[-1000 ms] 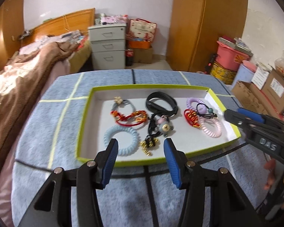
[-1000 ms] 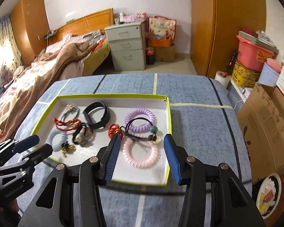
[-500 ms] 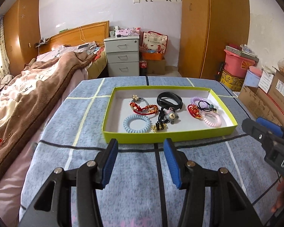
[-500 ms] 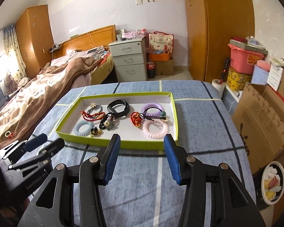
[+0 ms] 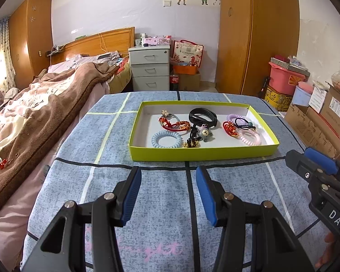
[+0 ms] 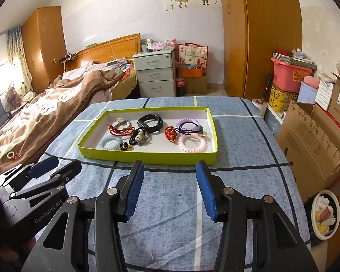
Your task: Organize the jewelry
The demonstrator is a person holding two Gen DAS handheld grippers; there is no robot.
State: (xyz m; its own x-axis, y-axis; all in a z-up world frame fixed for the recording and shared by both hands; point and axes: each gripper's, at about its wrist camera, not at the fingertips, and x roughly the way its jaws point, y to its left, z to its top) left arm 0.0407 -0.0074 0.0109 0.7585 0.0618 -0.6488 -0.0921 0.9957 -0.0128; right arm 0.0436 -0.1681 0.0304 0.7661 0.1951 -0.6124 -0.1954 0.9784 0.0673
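A lime-green tray [image 5: 201,153] [image 6: 147,156] sits on the blue checked table and holds several pieces: a blue coil tie [image 5: 166,138] [image 6: 110,142], a pink coil tie [image 5: 249,137] [image 6: 192,144], a purple coil tie [image 6: 187,122], a black band [image 5: 202,115] [image 6: 150,121], red bracelets [image 5: 174,124] [image 6: 119,130] and a bear charm [image 5: 204,133] [image 6: 141,137]. My left gripper [image 5: 167,195] is open and empty, well short of the tray. My right gripper [image 6: 168,190] is open and empty, also short of the tray.
A bed with a brown blanket [image 5: 34,117] lies left of the table. A grey drawer unit [image 5: 149,68] and a wardrobe [image 5: 256,34] stand behind. Cardboard boxes [image 6: 310,145] and a pink bin [image 6: 290,74] crowd the right side.
Both grippers have pulled back and risen away from the tray, which now sits farther off. Both stay open and empty. The jewelry has not moved.
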